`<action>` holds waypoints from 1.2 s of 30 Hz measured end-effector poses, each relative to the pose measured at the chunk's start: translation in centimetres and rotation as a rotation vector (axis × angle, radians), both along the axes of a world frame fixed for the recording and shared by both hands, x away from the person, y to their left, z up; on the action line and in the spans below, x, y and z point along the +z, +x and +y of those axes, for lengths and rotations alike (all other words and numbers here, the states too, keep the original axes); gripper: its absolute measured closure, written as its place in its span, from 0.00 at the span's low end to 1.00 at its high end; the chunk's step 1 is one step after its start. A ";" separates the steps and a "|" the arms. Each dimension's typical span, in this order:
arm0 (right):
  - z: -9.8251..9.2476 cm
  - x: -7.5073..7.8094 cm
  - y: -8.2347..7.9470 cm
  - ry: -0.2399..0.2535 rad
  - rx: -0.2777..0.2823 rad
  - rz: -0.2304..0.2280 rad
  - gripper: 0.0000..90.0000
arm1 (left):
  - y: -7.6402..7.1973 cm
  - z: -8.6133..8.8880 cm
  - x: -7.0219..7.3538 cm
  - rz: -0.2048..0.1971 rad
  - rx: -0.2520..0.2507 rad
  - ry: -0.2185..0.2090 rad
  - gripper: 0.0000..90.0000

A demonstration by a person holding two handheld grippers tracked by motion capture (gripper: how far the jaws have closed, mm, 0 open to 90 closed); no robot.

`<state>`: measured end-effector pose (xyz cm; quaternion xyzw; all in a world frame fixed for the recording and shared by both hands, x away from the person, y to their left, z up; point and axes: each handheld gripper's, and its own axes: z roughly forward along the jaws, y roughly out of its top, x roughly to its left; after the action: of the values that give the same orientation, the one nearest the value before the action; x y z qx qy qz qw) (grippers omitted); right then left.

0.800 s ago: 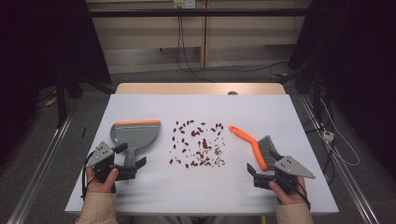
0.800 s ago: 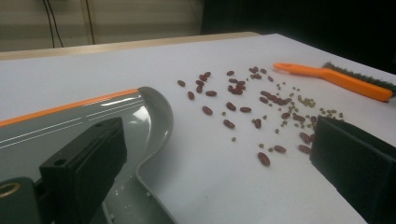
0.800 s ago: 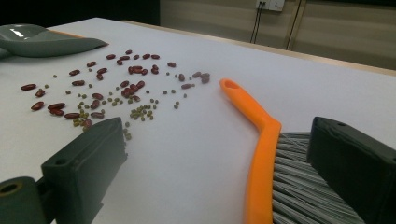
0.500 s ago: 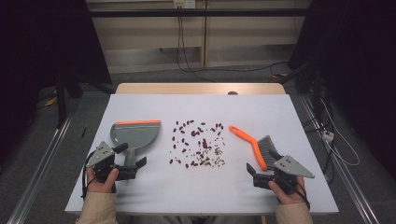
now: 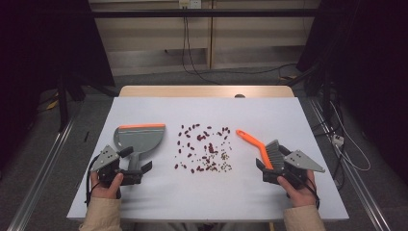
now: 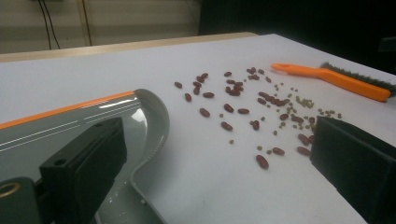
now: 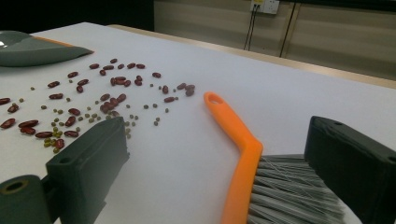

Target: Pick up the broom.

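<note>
A dim room with cables along the far wall surrounds a white table (image 5: 159, 202), where red beans (image 5: 202, 149) and smaller greenish ones lie scattered near the middle. At about nine o'clock from the spill a grey dustpan (image 5: 138, 140) with an orange lip lies flat, mouth turned away from the person and handle pointing back toward them; at three o'clock an orange-handled brush (image 5: 262, 148) lies with its bristles toward the near edge. The layout looks set for sweeping: one tool for each hand, the mess between them.

The left gripper (image 5: 129, 174) sits at seven o'clock from the beans, the hand low on the table, jaws spread wide on either side of the dustpan's handle without clamping it. The right gripper (image 5: 270, 169) rests at five o'clock, also low and pointing forward, its jaws wide apart around the brush head; in the right gripper view the bristles (image 7: 289, 191) lie between the pads, not yet pinched.
</note>
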<state>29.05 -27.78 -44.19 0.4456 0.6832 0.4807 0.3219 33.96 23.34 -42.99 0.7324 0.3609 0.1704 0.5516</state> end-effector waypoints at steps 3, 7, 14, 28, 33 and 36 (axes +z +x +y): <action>0.0 0.1 0.5 -0.007 0.002 0.009 0.06 | 0.0 0.0 0.0 0.000 0.000 0.000 0.04; -0.2 0.4 1.3 -0.007 -0.011 0.018 0.06 | 0.0 0.0 0.0 -0.002 -0.004 0.005 0.04; -0.1 0.6 2.8 -0.019 -0.032 0.030 0.07 | 0.1 -0.1 0.0 0.002 -0.012 0.006 0.04; 0.4 1.2 5.0 -0.023 -0.048 0.087 0.08 | 0.1 -0.2 -0.1 0.008 -0.017 0.008 0.04; 0.0 1.4 6.2 -0.026 -0.041 0.156 0.10 | 0.1 -0.2 -0.1 0.009 -0.016 0.008 0.04; 0.0 1.1 7.2 -0.055 -0.020 0.224 0.15 | 0.1 -0.2 -0.1 0.010 -0.014 0.006 0.04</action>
<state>36.28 -27.79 -43.10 0.4945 0.7232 0.4057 0.2603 34.08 23.14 -43.09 0.7375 0.3579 0.1642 0.5487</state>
